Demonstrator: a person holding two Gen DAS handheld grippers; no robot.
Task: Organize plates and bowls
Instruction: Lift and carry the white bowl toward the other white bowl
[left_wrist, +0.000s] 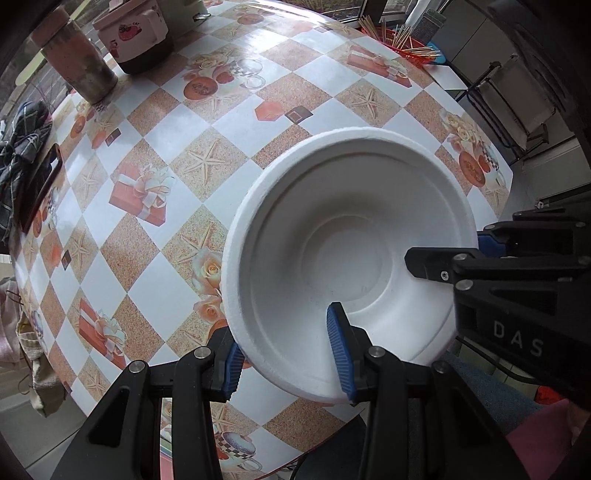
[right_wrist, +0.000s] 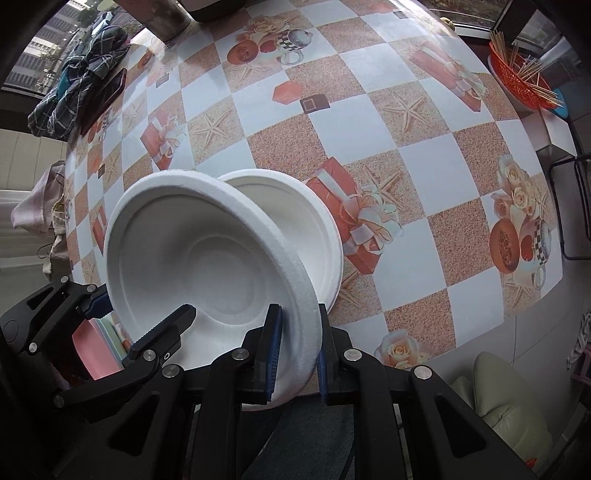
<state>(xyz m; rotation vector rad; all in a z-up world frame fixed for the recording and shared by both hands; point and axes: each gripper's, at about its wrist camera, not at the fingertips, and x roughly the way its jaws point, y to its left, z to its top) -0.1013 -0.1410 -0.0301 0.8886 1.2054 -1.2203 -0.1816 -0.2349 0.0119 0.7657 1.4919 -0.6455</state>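
Observation:
A white foam bowl (left_wrist: 332, 236) is held tilted above the table's near edge. My left gripper (left_wrist: 291, 354) straddles its near rim, one blue pad inside and one outside, with a gap at the rim. My right gripper (right_wrist: 295, 350) is shut on the same bowl's (right_wrist: 207, 251) rim at its right side; it shows in the left wrist view (left_wrist: 443, 254) on the bowl's right edge. A second white bowl (right_wrist: 295, 218) sits on the table right behind the held one, partly hidden by it.
The table wears a checkered cloth (left_wrist: 229, 110) with starfish and gift prints. A tall canister (left_wrist: 77, 59) and a pink-lidded pot (left_wrist: 136, 37) stand far left. A red basket of sticks (right_wrist: 517, 74) is at the far right. A phone (right_wrist: 107, 96) and plaid cloth (right_wrist: 74, 88) lie at the left edge.

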